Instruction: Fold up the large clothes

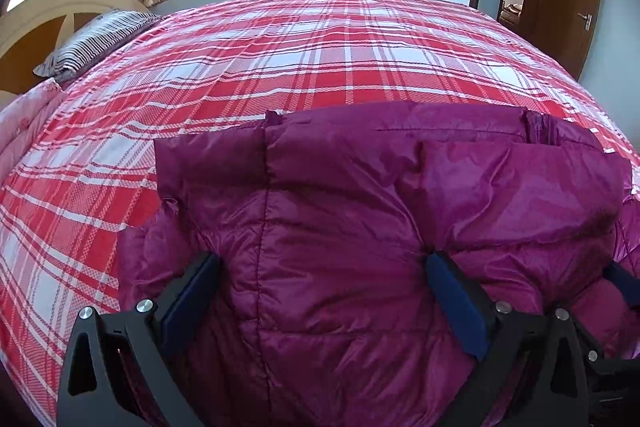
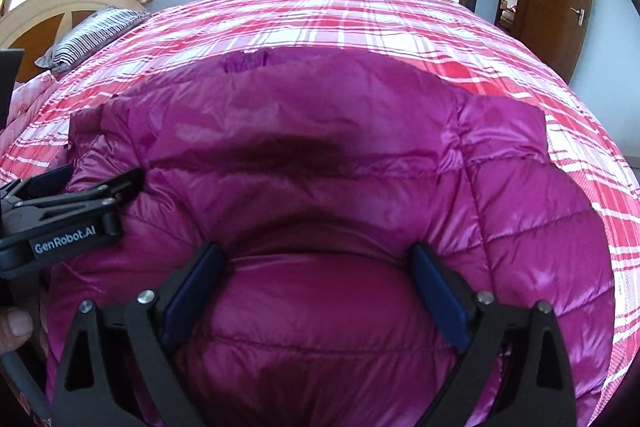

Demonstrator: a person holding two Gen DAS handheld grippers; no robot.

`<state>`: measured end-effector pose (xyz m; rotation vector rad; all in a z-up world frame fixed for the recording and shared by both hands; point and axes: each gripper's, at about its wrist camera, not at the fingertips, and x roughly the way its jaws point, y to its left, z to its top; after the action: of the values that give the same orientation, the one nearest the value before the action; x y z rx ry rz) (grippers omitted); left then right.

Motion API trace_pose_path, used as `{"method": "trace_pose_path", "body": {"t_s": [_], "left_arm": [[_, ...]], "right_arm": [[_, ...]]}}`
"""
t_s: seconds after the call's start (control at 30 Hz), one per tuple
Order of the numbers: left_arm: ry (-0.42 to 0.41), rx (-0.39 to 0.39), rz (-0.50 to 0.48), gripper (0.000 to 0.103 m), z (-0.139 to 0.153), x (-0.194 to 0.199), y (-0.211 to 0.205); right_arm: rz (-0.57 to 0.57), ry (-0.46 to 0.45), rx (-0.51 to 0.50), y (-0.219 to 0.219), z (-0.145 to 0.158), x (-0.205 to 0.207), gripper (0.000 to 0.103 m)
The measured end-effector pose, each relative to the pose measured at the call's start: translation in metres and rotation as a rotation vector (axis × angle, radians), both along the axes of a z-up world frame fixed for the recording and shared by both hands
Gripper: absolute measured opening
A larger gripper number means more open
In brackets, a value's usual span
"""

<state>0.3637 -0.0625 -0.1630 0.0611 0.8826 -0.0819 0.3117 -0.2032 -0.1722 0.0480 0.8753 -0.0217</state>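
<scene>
Between the spread fingers of the left gripper lies a puffed bulge of the magenta down jacket, which rests on the red-and-white plaid bedspread; the blue pads stand wide apart with fabric swelling between them, not clamped. The right gripper is likewise spread wide, its fingers flanking another rounded mound of the jacket. Only the right wrist view shows the left gripper from the side, left of the right fingers, pressed against the jacket's edge, and a thumb at the lower left corner. Only the left view shows the jacket's folded-over edge and ribbed cuff ahead and to the right of its fingers. The jacket is glossy, quilted in stitched panels, bunched and puffy. A striped pillow sits far ahead left, by the wooden headboard.
</scene>
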Motion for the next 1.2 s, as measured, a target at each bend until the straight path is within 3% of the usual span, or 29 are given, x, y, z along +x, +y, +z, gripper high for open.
{"method": "trace_pose_path", "body": {"t_s": [0.23, 0.67, 0.8, 0.87, 0.93, 1.0, 1.07, 1.2], "left_arm": [[0.025, -0.044, -0.010, 0.102, -0.001, 0.005, 0.003], [0.012, -0.010, -0.009, 0.102, -0.003, 0.005, 0.000], [0.007, -0.012, -0.008, 0.102, -0.003, 0.004, 0.000], [0.014, -0.025, -0.013, 0.102, -0.003, 0.004, 0.002], [0.055, -0.076, -0.062, 0.102, 0.005, 0.000, 0.010], [0.071, -0.138, -0.106, 0.102, 0.018, -0.012, 0.027], [0.030, -0.147, -0.101, 0.102, 0.036, -0.032, 0.049], [-0.061, -0.113, -0.067, 0.102, 0.056, -0.073, 0.101]], "right_arm": [[-0.003, -0.005, -0.003, 0.000, 0.000, 0.000, 0.098], [-0.004, 0.011, -0.027, 0.006, -0.001, 0.004, 0.099], [0.004, 0.042, 0.000, 0.001, 0.011, 0.002, 0.096], [-0.015, -0.005, 0.051, -0.004, 0.025, -0.006, 0.095], [-0.011, -0.016, 0.033, -0.002, 0.028, -0.007, 0.096], [0.023, 0.041, -0.008, 0.003, 0.011, -0.002, 0.098], [0.029, 0.002, 0.001, -0.001, 0.004, -0.006, 0.099], [0.029, 0.014, -0.034, 0.004, 0.000, -0.002, 0.101]]}}
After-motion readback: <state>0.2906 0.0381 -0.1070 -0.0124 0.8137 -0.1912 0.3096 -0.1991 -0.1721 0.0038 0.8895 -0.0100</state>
